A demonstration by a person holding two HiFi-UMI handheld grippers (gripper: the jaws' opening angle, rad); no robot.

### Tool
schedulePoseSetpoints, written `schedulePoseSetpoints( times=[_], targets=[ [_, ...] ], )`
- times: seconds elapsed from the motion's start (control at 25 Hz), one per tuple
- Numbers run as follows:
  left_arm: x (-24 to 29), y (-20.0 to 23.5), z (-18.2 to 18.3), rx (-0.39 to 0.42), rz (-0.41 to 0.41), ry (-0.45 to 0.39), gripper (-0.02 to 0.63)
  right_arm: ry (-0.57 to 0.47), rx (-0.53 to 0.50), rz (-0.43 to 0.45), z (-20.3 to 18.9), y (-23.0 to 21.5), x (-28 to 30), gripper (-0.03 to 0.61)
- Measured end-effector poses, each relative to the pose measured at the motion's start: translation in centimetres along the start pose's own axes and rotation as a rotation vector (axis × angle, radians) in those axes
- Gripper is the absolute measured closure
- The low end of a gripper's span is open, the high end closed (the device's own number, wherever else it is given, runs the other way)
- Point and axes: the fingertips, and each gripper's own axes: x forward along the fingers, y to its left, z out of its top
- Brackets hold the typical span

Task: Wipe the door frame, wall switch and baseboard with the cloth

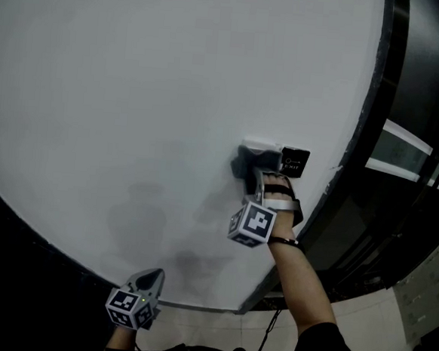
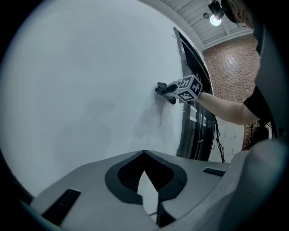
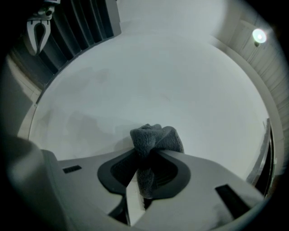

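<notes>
Now, right gripper (image 1: 251, 173): its jaws are clamped on the grey cloth (image 1: 242, 163). In the right gripper view a wad of cloth bulges out past the tips and a strip of it runs back between them.
Cloth on the wall: the bunched end presses against the white wall (image 1: 135, 89), touching the lower left edge of the white switch plate (image 1: 260, 146).
Black plate (image 1: 294, 162): fixed to the wall just right of the white switch plate. It carries small pale print that is too fine to read with certainty, and the cloth lies to its left.
Right hand (image 1: 281, 197): wrapped round the right gripper's handle, with a bare forearm running down to a black sleeve. The marker cube (image 1: 252, 223) sits just below and left of the hand.
Door frame (image 1: 388, 86): a dark strip along the wall's right edge, to the right of both plates and apart from the cloth.
Left gripper (image 1: 153, 277): low in the head view, near the foot of the wall and well apart from the right gripper. In the left gripper view its jaws meet tip to tip with nothing held between them, and it points toward the wall. Whether it touches the wall cannot be told.
Floor (image 1: 421, 300): pale tiles at the lower right, past the door frame.
</notes>
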Motion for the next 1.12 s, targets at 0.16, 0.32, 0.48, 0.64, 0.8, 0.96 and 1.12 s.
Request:
schedulePoseSetpoints(
  times=[0.16,0.32,0.48,0.64,0.8,0.96,1.12],
  targets=[
    [-0.3,-0.2,-0.4,0.001,0.006,0.006,0.612,0.010,-0.013,0.031,-0.6,1.3,0.1,0.492],
    [-0.3,-0.4,-0.8,-0.006,0.003,0.019,0.612,0.026,0.020,0.060,-1.2,2.2,0.1,0.492],
    [0.0,-0.6,-0.8,-0.014,0.001,0.015,0.612,0.000,0.035,0.086,-0.7,2.5,-0.1,0.492],
    [0.4,-0.8,-0.9,-0.012,-0.004,0.018,0.612,-0.005,0.038,0.164,-1.0,4.2,-0.1,0.492],
    [0.5,-1.1,-0.6,-0.003,-0.012,0.015,0.612,-0.021,-0.018,0.244,-1.0,6.5,-0.8,0.492],
    [0.4,-0.8,-0.1,-0.003,0.000,0.006,0.612,-0.060,0.001,0.246,-1.3,6.3,-2.1,0.492],
    [1.0,-1.1,0.6,0.007,-0.012,-0.014,0.612,-0.153,0.009,-0.005,0.2,-2.3,-3.7,0.492]
  ],
)
